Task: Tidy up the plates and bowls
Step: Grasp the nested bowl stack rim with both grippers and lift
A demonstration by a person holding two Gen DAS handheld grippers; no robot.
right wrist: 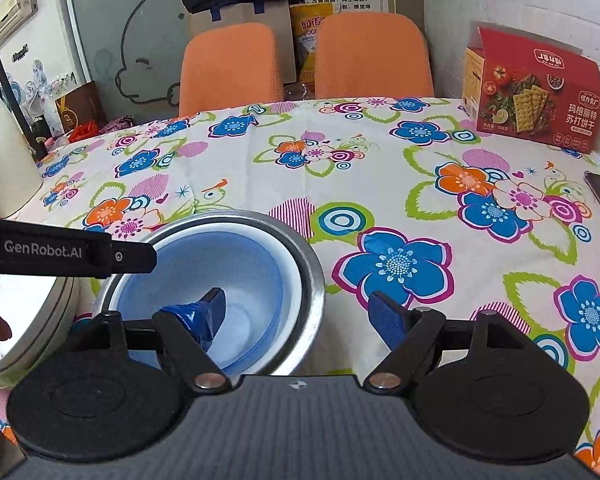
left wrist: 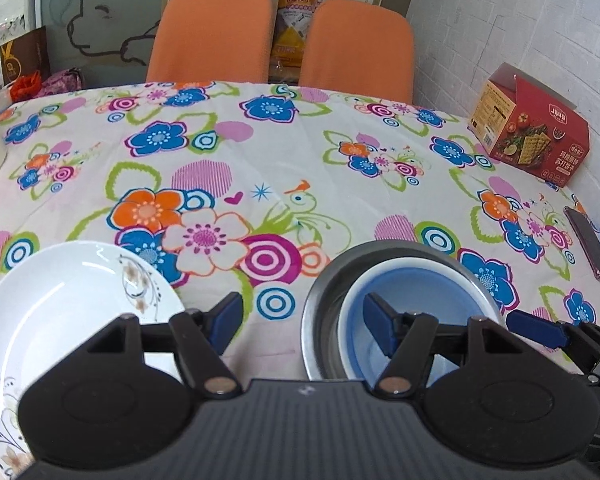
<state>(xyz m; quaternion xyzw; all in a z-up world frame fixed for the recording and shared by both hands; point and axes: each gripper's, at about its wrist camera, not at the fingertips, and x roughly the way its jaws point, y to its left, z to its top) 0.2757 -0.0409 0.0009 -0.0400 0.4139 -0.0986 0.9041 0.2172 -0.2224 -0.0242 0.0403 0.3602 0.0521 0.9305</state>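
Flowered tablecloth (left wrist: 284, 160) covers the table, two orange chairs (left wrist: 216, 36) at its far edge, red cracker box (left wrist: 532, 128) near the far right corner. White plate (left wrist: 60, 300) at the near edge, left; steel bowl (left wrist: 316, 312) beside it, blue bowl (left wrist: 412, 288) nested inside. Left gripper (left wrist: 304, 316) spread wide, empty, between plate and bowls; right gripper (right wrist: 300, 312) spread, straddling the steel rim, gripping nothing.

Cracker box (right wrist: 534, 92), phone (left wrist: 590, 244), orange chairs (right wrist: 230, 68)

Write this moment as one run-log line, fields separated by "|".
left gripper: open, empty | right gripper: open, straddling bowls' rim | blue bowl: nested in steel bowl | white plate: left of bowls
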